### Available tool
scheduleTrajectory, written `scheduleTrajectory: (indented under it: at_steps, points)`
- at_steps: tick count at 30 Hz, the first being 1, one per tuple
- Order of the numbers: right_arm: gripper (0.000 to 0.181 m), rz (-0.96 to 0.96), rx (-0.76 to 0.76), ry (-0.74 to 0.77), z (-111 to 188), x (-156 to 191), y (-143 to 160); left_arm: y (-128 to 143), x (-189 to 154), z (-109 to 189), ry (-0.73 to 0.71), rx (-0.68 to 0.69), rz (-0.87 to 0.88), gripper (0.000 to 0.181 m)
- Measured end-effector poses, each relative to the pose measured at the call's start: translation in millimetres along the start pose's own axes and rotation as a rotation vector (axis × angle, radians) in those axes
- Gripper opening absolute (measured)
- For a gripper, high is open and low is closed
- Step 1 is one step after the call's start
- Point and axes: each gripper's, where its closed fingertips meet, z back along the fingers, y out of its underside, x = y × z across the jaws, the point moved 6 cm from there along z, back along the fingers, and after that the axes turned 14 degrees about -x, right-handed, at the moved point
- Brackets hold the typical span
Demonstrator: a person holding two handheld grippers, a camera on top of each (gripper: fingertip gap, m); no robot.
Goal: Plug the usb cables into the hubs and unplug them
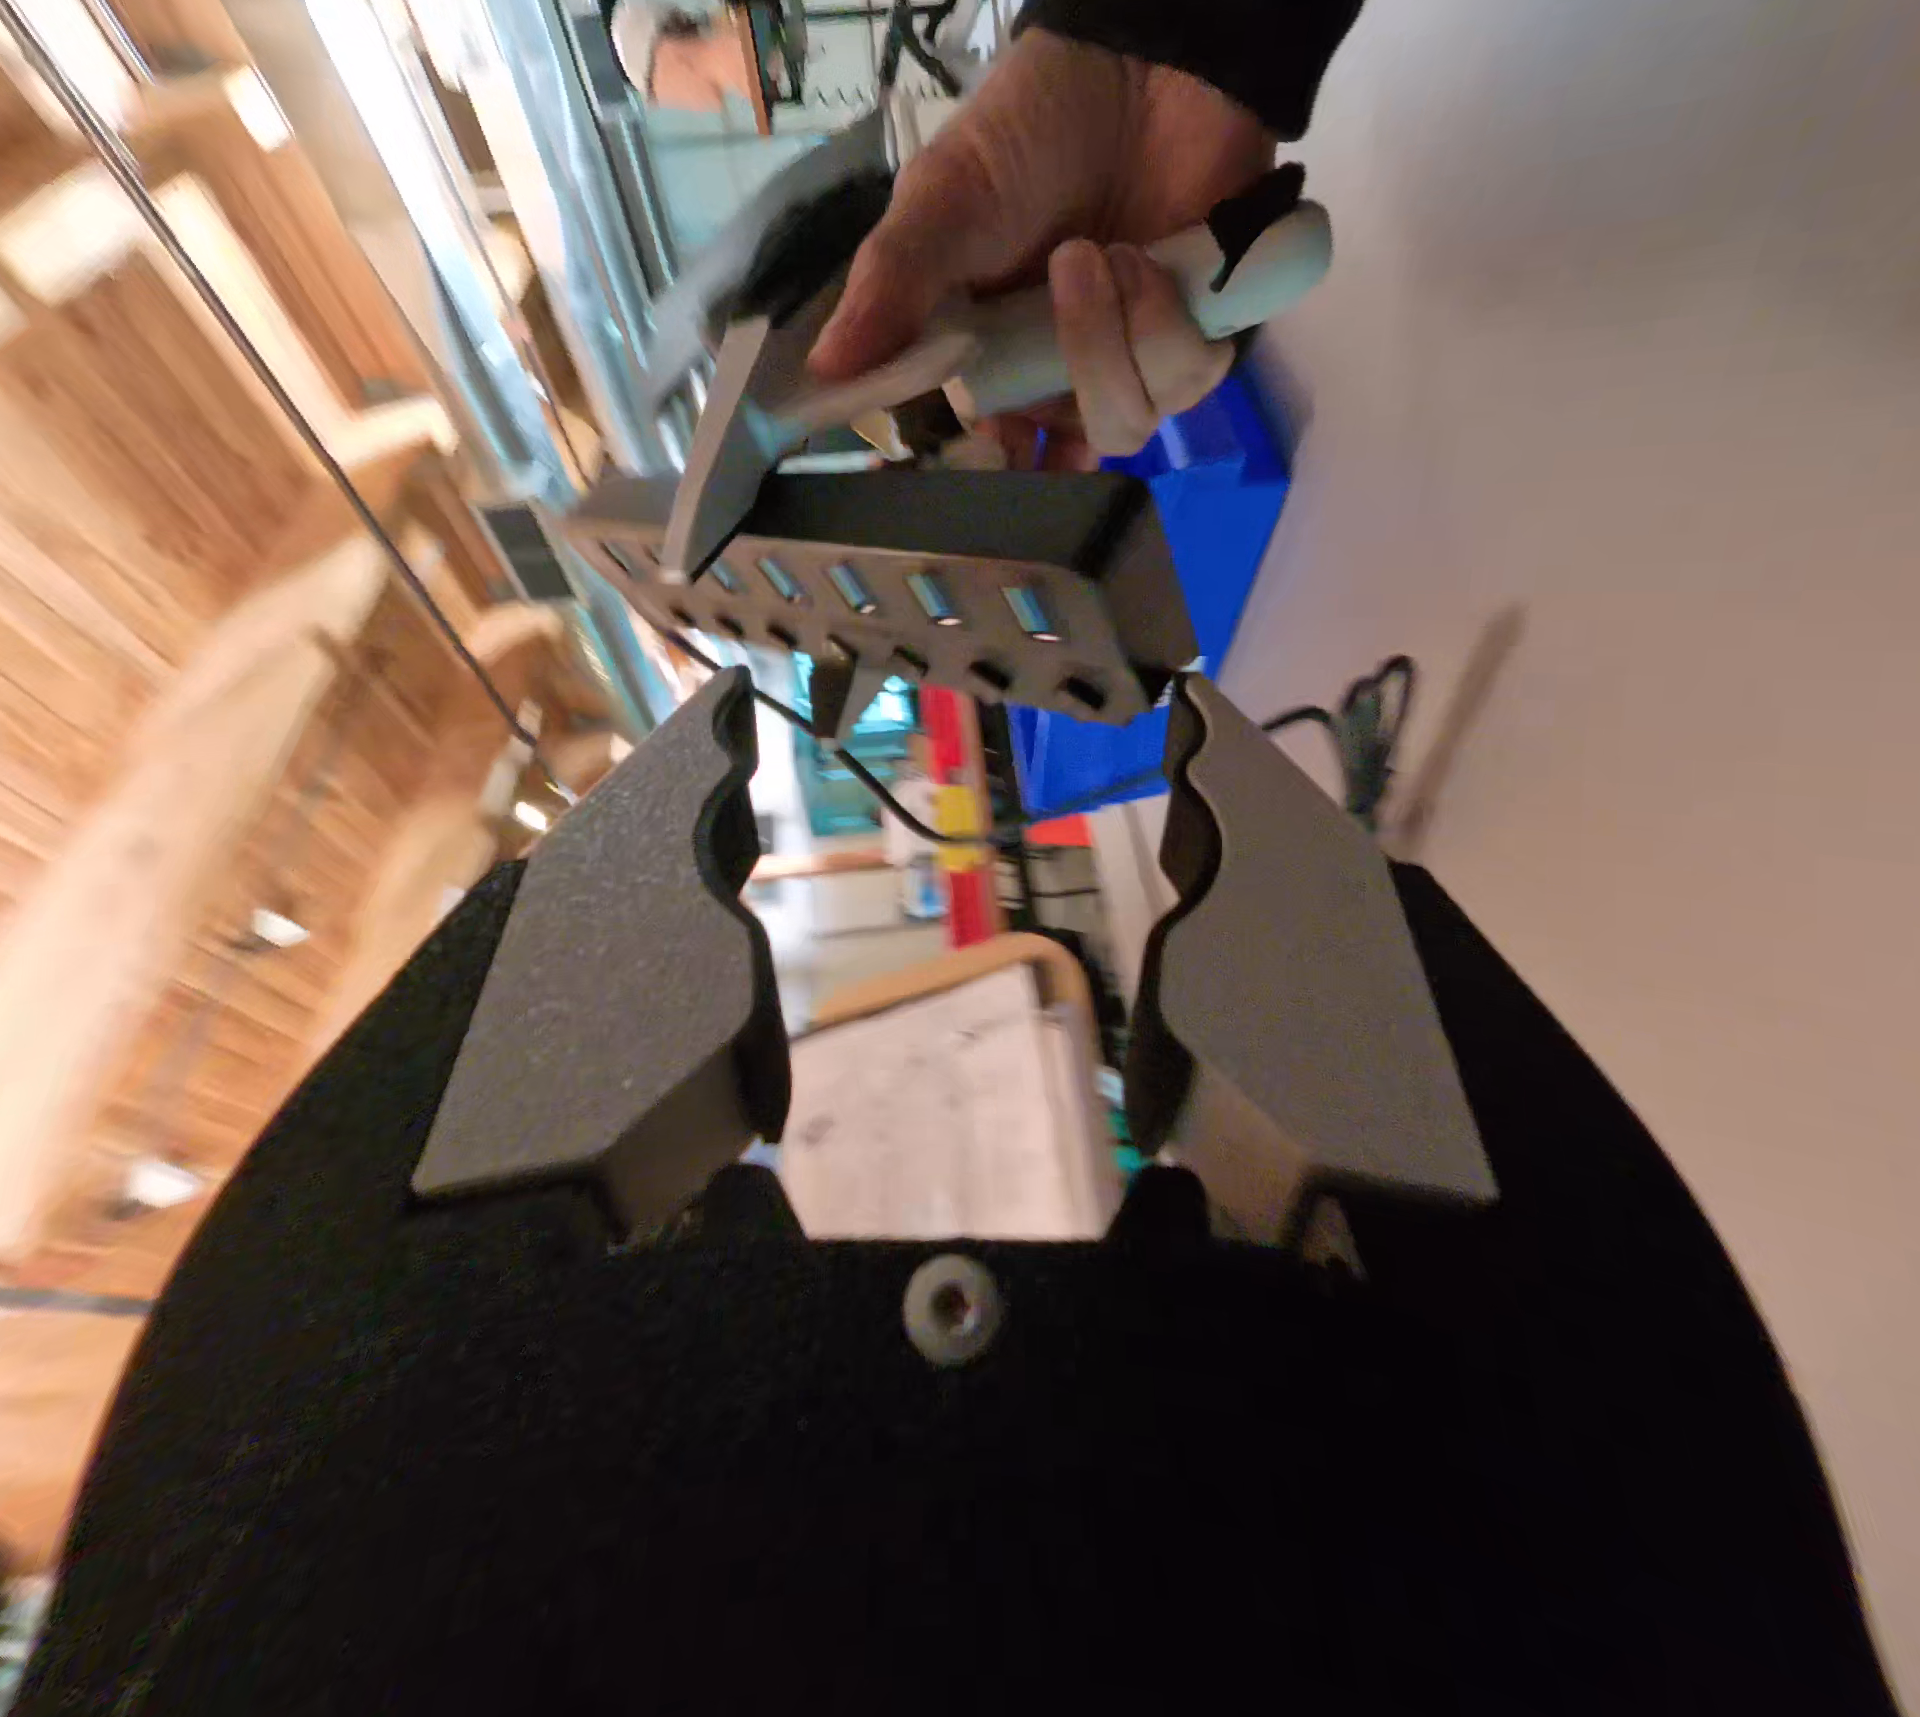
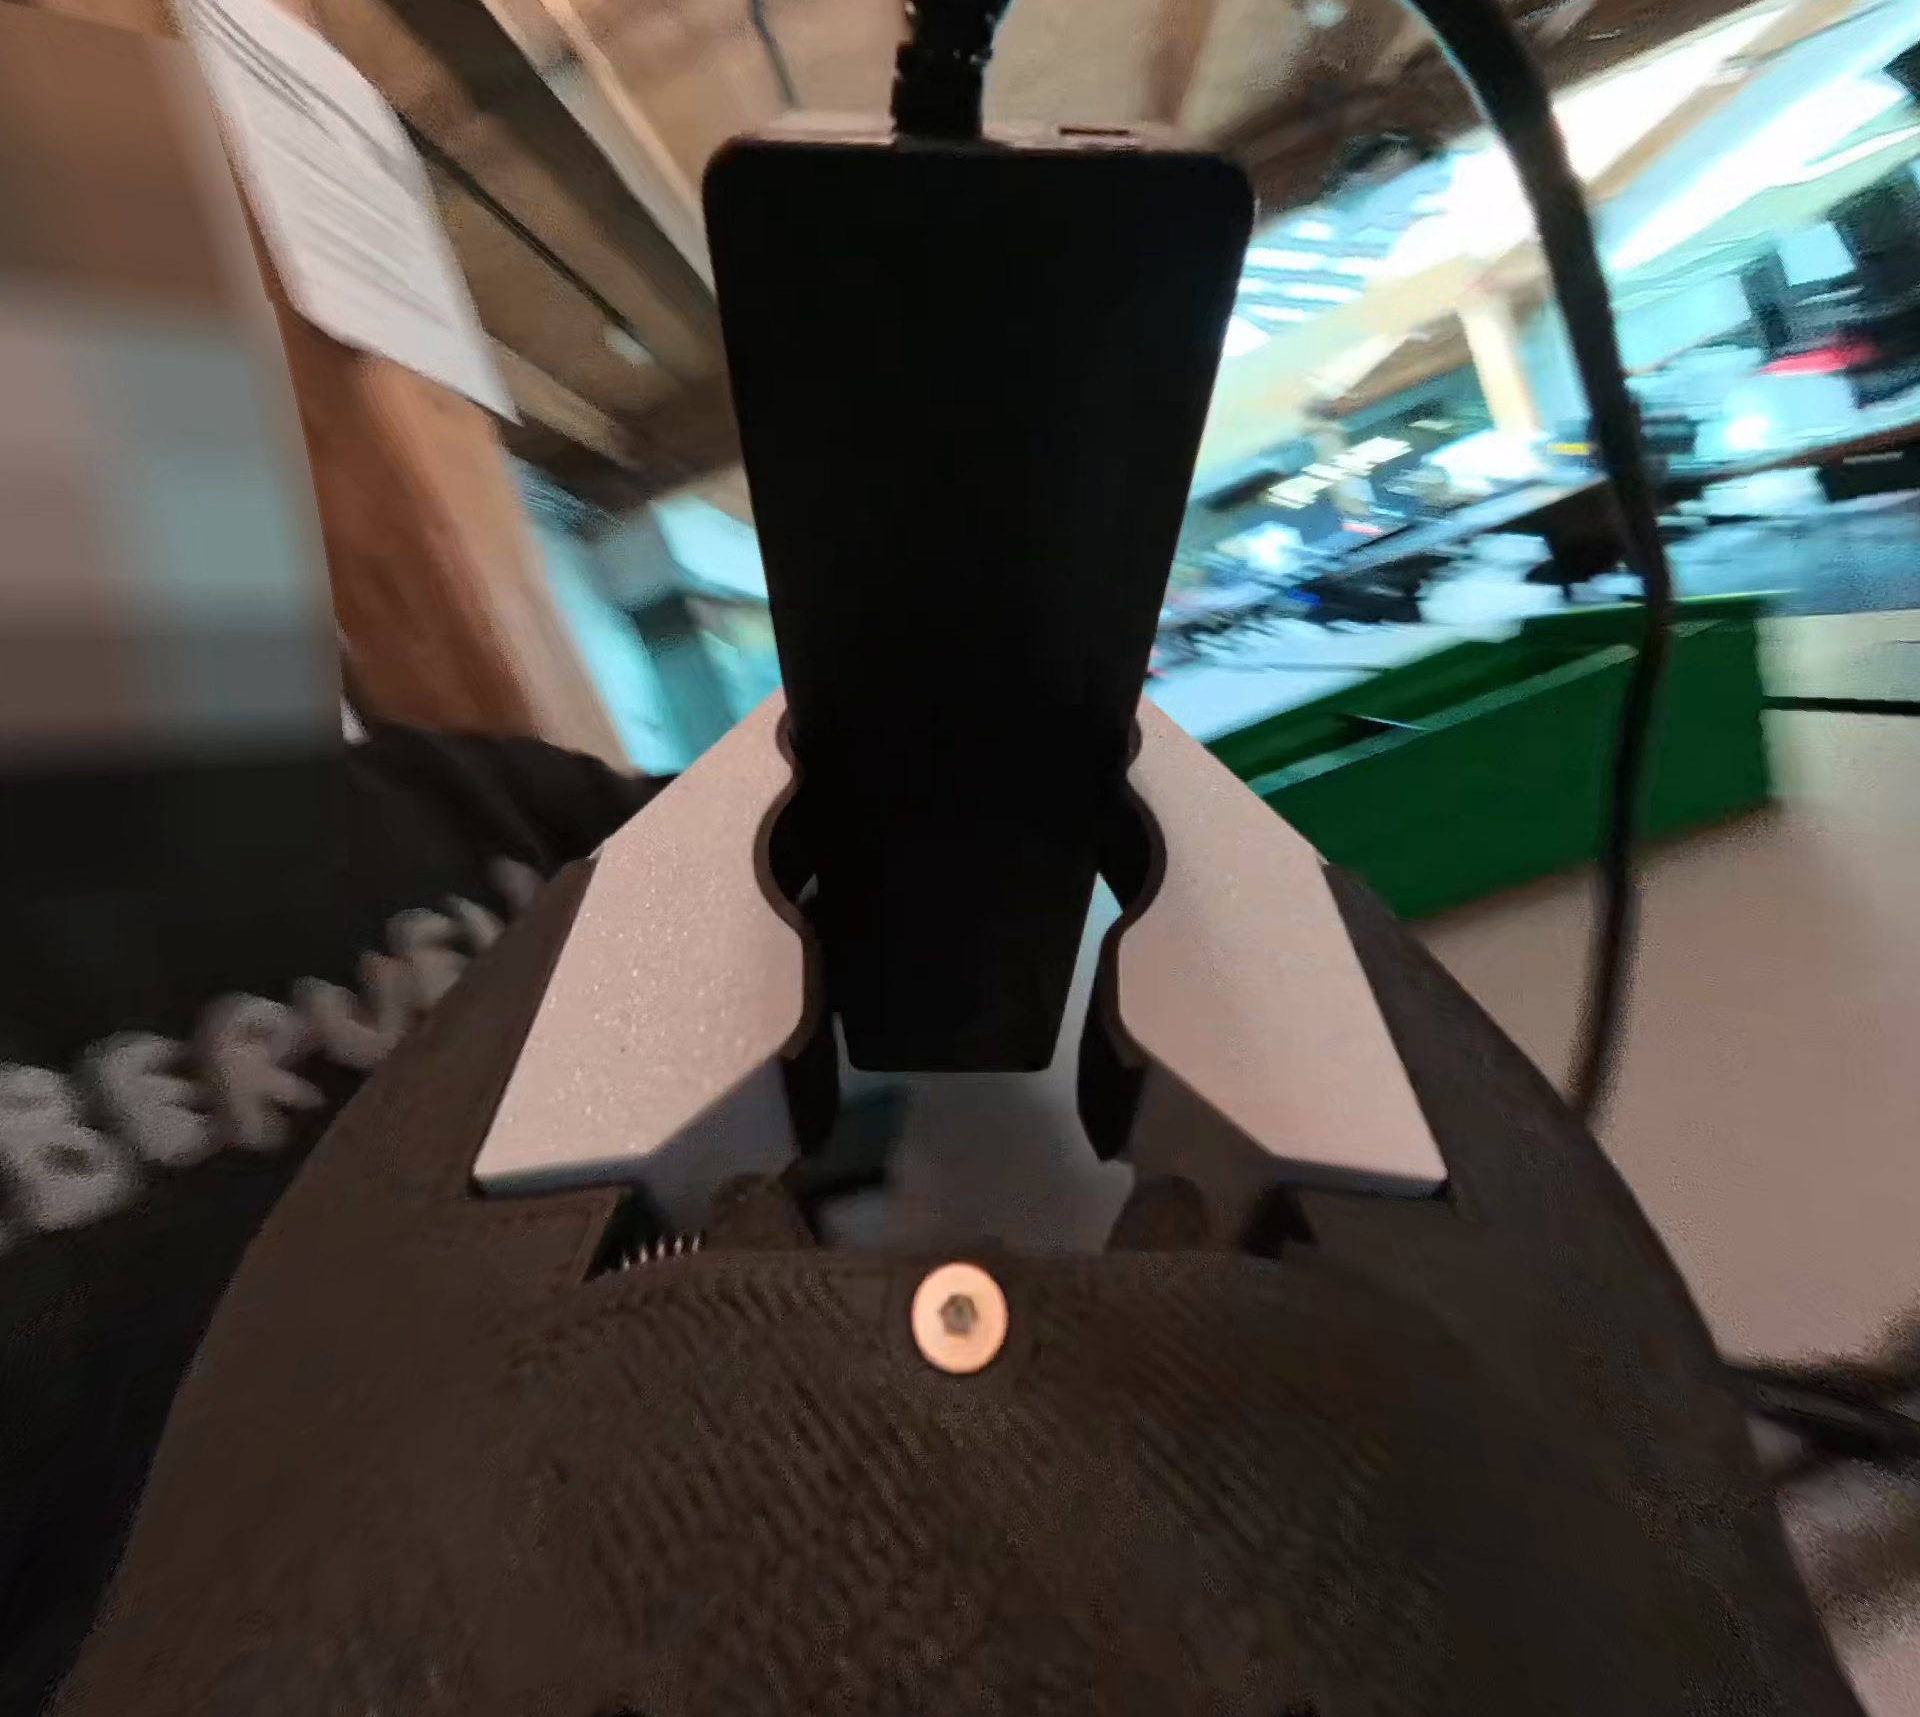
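Observation:
In the left wrist view a black USB hub (image 1: pixel 935 524) with a row of several ports is held in the air, tilted. A person's hand (image 1: pixel 1039 213) holds my right gripper (image 1: pixel 727 462), which is clamped on the hub. My left gripper (image 1: pixel 961 691) is open and empty, its tips just below the hub's port face. A small plug with a thin black cable (image 1: pixel 883 794) hangs at the hub's lower edge; whether it is inserted is unclear. In the right wrist view my right gripper (image 2: pixel 956 732) is shut on the hub (image 2: pixel 977 420). The hub's thick black cable (image 2: pixel 1558 213) arcs right and down.
A white table (image 1: pixel 1662 524) lies to the right, with a blue bin (image 1: pixel 1195 576) and a coiled dark cable (image 1: pixel 1371 732) on it. A green bin (image 2: pixel 1507 753) stands at the right in the right wrist view. A dark garment (image 2: pixel 208 992) is at the left.

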Motion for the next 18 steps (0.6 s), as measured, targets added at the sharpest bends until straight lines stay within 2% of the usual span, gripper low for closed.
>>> scheduleTrajectory:
  at_steps: [3, 6, 8, 10, 13, 17, 18]
  points:
    - [0.052, 0.338, 0.183, 0.171, 5.0, -6.6, 1.4, 5.2, 5.2, 5.4, -0.045, -0.014, 0.388, 0.073]
    - [0.052, 0.602, 0.340, 0.234, 2.1, -4.6, 6.0, 12.1, 17.5, 4.5, -0.080, -0.051, 0.884, 0.069]
    - [0.052, 0.707, 0.442, 0.226, 0.9, -3.6, 13.3, 9.2, 20.9, -0.6, 0.004, -0.081, 1.121, 0.077]
    - [0.052, 0.763, 0.502, 0.195, 0.8, -3.5, 22.5, 10.4, 30.9, -3.8, -0.004, -0.106, 1.196, 0.079]
    - [0.052, 0.763, 0.555, 0.170, 0.3, -4.3, 36.0, 17.3, 45.2, -7.6, -0.059, -0.170, 1.264, 0.072]
    - [0.052, 0.754, 0.605, 0.141, -3.9, -3.4, 50.0, 15.8, 36.5, -22.3, 0.079, -0.168, 1.266, 0.076]
    - [0.052, 0.741, 0.610, 0.130, -5.2, -2.9, 52.5, 15.0, 32.7, -25.9, 0.109, -0.165, 1.247, 0.070]
